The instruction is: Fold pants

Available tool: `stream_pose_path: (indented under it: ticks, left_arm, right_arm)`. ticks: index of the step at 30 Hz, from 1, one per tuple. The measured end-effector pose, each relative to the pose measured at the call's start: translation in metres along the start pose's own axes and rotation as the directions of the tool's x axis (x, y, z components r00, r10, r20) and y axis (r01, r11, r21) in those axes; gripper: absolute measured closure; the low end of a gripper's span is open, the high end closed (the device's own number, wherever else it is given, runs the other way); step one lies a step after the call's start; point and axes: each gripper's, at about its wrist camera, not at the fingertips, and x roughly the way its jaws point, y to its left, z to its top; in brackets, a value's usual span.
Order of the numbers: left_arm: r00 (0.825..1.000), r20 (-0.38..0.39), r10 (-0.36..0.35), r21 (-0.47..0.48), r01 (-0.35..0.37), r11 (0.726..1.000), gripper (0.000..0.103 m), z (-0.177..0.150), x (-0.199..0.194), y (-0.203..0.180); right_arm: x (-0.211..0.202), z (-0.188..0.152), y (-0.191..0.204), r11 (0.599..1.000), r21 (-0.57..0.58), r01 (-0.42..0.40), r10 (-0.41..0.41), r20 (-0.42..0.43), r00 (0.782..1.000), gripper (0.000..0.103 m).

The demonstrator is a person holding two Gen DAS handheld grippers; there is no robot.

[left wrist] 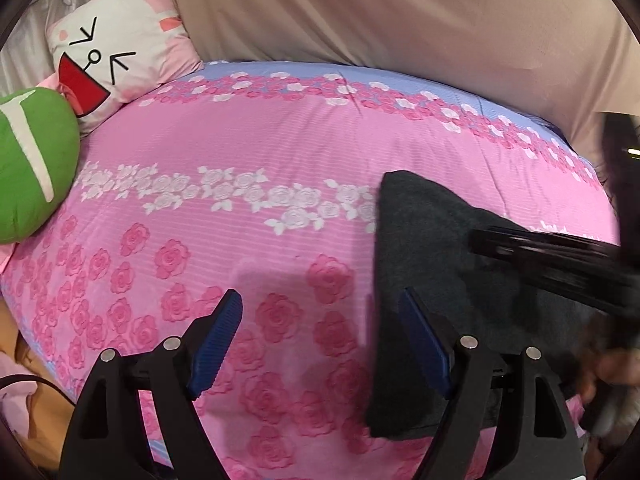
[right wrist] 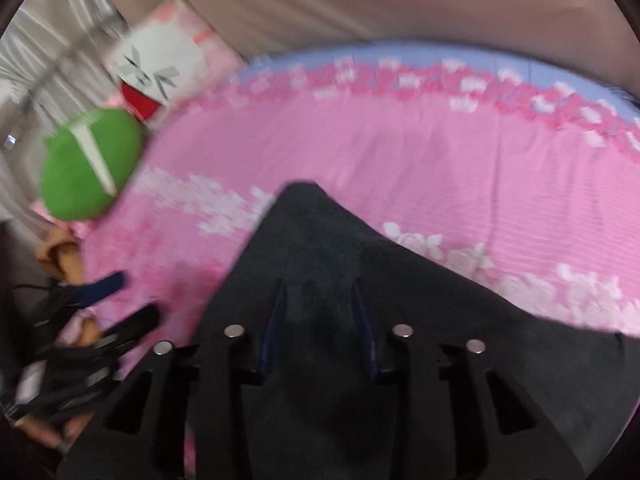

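Observation:
Dark grey pants (left wrist: 424,264) lie on a pink floral bed cover (left wrist: 256,152) at the right of the left wrist view. My left gripper (left wrist: 322,312) is open and empty, its blue pads just above the cover beside the pants' left edge. My right gripper (right wrist: 318,304) is shut on a fold of the pants (right wrist: 320,240) and holds it up in a peak; the view is motion-blurred. The right gripper shows as a black blur in the left wrist view (left wrist: 560,264). The left gripper shows blurred at the lower left of the right wrist view (right wrist: 100,288).
A white bunny-face pillow (left wrist: 116,52) and a green cushion (left wrist: 32,164) sit at the bed's far left corner. A beige curtain (left wrist: 400,8) hangs behind the bed. The cover's blue far edge (left wrist: 320,70) runs along the curtain.

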Motion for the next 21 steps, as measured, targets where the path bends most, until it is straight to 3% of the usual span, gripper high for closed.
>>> stream_pose_path:
  ticks: [1,7,9,11,13,17,21]
  left_arm:
    - [1.000,-0.001,0.003,-0.005,-0.003,1.000,0.025,-0.001,0.000,0.007]
    - [1.000,-0.009,0.003,-0.026,-0.003,1.000,0.025,0.000,0.006,0.027]
    - [1.000,-0.003,-0.003,-0.037,0.003,0.999,0.025,0.002,0.006,0.027]
    - [1.000,-0.004,-0.020,-0.042,0.020,0.999,0.025,0.003,0.005,0.024]
    - [0.999,-0.006,-0.035,-0.035,0.035,0.999,0.025,0.002,0.003,0.017]
    - [0.999,-0.015,-0.046,0.015,0.046,0.999,0.024,-0.001,0.003,-0.007]
    - [0.997,-0.034,-0.070,0.079,0.073,0.994,0.024,-0.004,0.009,-0.048]
  right_arm:
    - [0.025,0.008,0.005,0.999,-0.010,0.036,-0.036,-0.030,0.999,0.077]
    - [0.064,0.034,0.052,0.982,-0.100,0.160,-0.156,0.053,0.986,0.075]
    - [0.060,0.034,0.052,0.984,-0.094,0.149,-0.141,0.080,0.987,0.075]
    - [0.034,0.027,0.041,0.999,-0.044,0.021,-0.016,0.128,0.992,0.075]
    - [-0.006,0.013,0.032,0.999,-0.009,-0.040,0.041,0.189,0.981,0.076]
    - [-0.101,-0.047,-0.003,0.996,0.058,0.067,-0.081,0.293,0.953,0.067]
    - [-0.149,-0.126,-0.064,0.946,0.230,0.229,-0.279,0.215,0.936,0.058]
